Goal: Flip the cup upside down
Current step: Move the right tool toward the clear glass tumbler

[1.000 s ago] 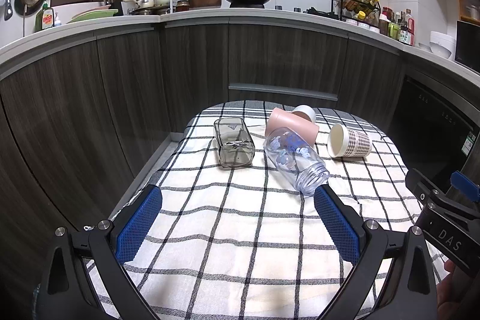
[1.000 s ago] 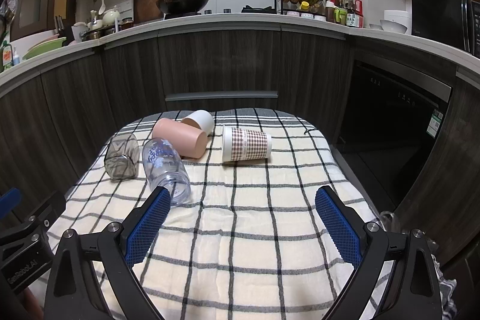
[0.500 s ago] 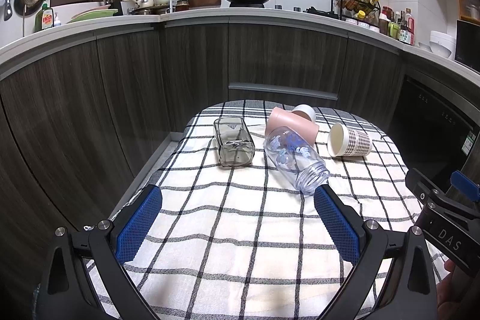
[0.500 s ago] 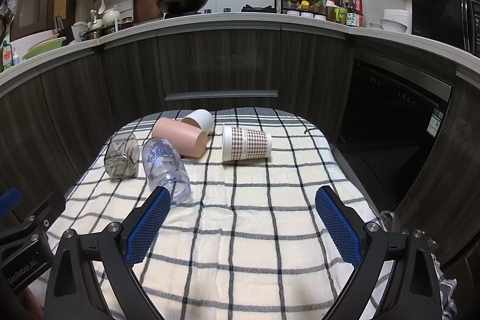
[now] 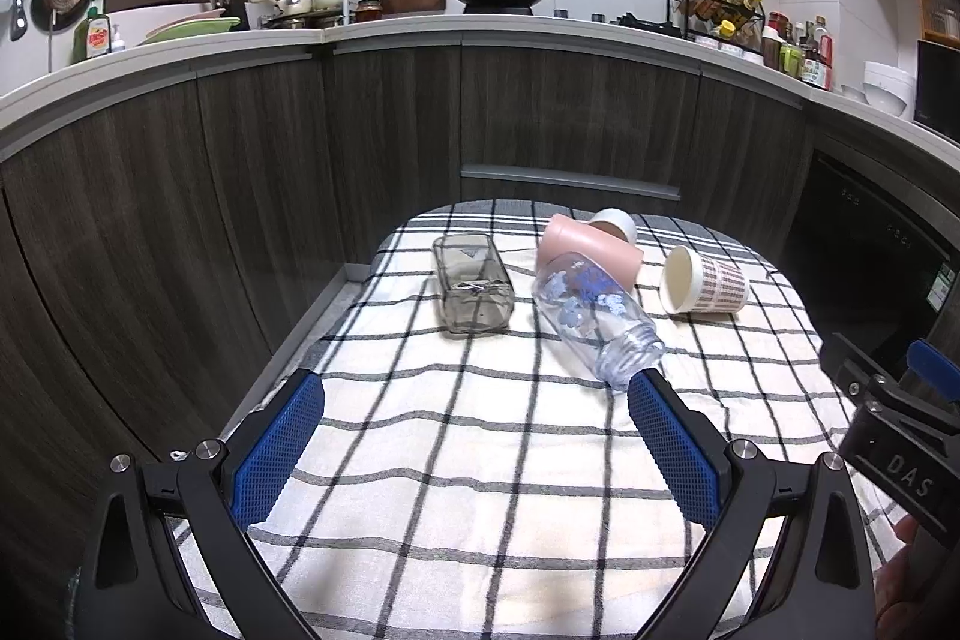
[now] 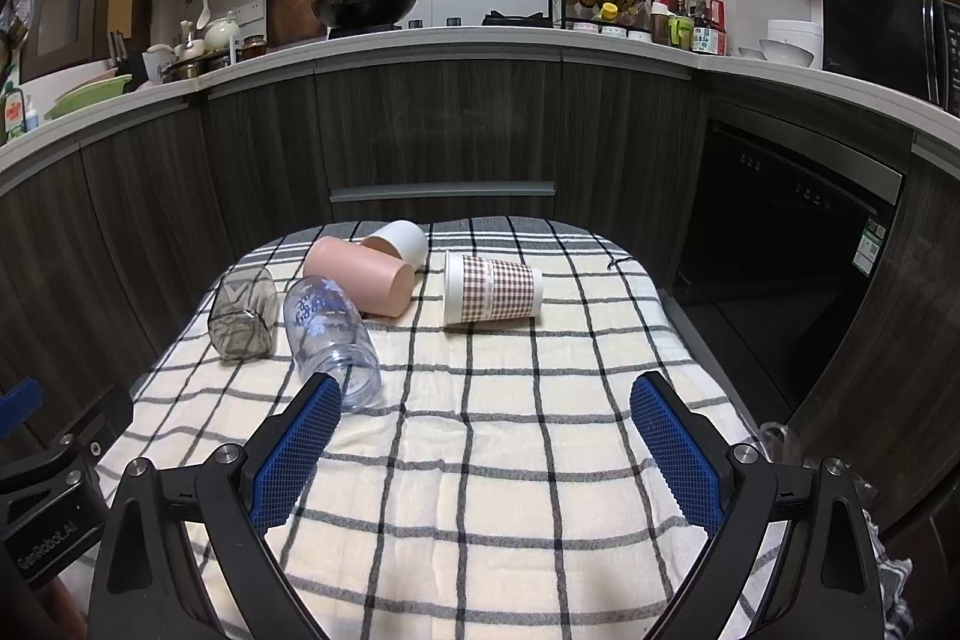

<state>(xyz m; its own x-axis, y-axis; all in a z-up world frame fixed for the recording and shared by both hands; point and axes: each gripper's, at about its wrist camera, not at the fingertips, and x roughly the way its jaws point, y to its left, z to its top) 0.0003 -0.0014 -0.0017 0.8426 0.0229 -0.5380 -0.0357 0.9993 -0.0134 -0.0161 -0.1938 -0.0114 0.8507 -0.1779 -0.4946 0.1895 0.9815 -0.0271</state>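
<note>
Five vessels lie on their sides on a checked cloth (image 6: 480,430) over the surface; all places below are taken from the clear bottle (image 6: 330,334).

Left gripper (image 5: 474,436): fingers spread wide, nothing between them, held low over the near part of the cloth. The tip of its right-hand finger (image 5: 672,442) appears just at the clear bottle's (image 5: 594,316) mouth in the left wrist view; contact cannot be told.

Right gripper (image 6: 486,442): fingers likewise wide apart and holding nothing. The inner finger (image 6: 297,451) overlaps the bottle's mouth in the right wrist view; touching or not, cannot tell.

Plaid paper cup (image 6: 492,287): lies beyond the bottle and to its right in the right wrist view, well ahead of both sets of fingers. Long axis runs roughly across the cloth; in the left wrist view its open mouth (image 5: 681,279) faces toward the bottle. Brown-and-white check with a white rim band, cream inside.

Pink cup (image 6: 360,274): directly behind the bottle, seemingly against its base, long axis slanting. Plain matte pink.

White cup (image 6: 399,239): behind the pink cup, at the far edge of the cloth, mostly hidden in the left wrist view (image 5: 612,223).

Smoky square tumbler (image 5: 474,283): to the bottle's left, apart from it, long axis running toward the camera.

Clear bottle: blue print on its wall, threaded neck pointing toward the grippers.
</note>
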